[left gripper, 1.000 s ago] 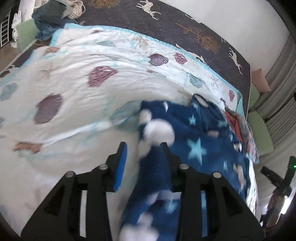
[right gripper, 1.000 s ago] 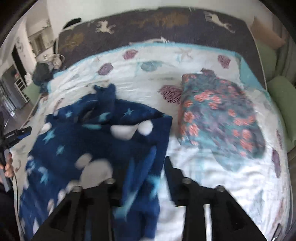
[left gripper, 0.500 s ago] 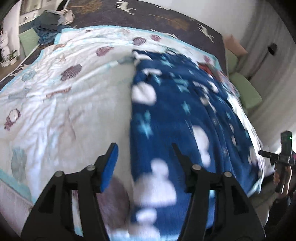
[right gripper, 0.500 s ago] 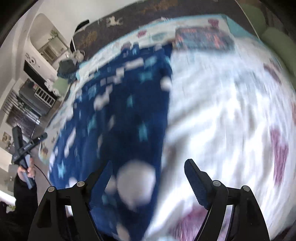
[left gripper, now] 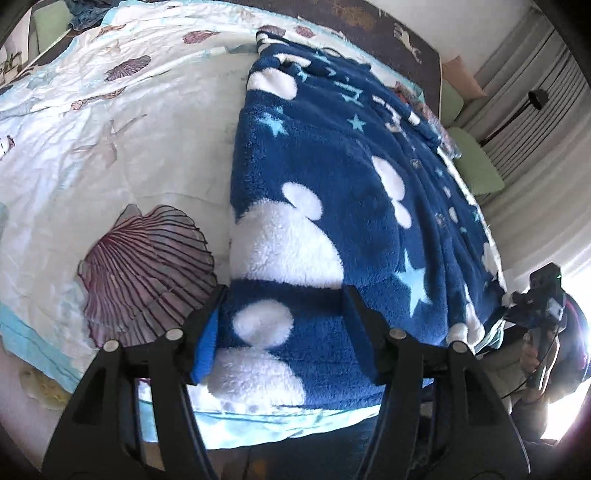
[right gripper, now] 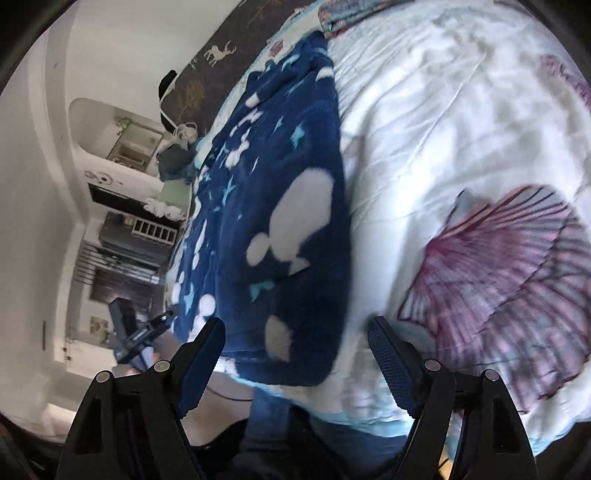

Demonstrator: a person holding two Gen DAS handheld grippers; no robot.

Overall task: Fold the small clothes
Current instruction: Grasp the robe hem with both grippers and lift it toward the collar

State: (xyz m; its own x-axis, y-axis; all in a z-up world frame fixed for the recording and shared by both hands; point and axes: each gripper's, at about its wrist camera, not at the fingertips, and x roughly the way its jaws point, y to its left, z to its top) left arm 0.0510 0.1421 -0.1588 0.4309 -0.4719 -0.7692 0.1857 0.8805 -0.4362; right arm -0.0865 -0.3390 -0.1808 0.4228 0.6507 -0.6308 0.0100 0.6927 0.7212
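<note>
A dark blue fleece garment point(left gripper: 332, 173) with white blobs and pale blue stars lies spread flat along the bed, its near hem at the bed's front edge. It also shows in the right wrist view point(right gripper: 273, 206). My left gripper point(left gripper: 284, 325) is open, its jaws wide apart over the garment's near left corner, the fleece lying between them. My right gripper point(right gripper: 295, 347) is open and empty, just in front of the garment's near right corner at the bed edge.
The bed has a white sheet with shell prints point(left gripper: 110, 147) and a light blue border. A folded floral garment point(right gripper: 354, 11) lies at the far end. A dark deer-pattern rug point(left gripper: 369, 22), green cushions point(left gripper: 476, 166) and a shelf unit point(right gripper: 129, 236) lie beyond.
Both grippers pulled back toward the bed's front edge, drawing the blue garment out flat. Both were shut on the fleece a second ago and have opened wide, letting it go.
</note>
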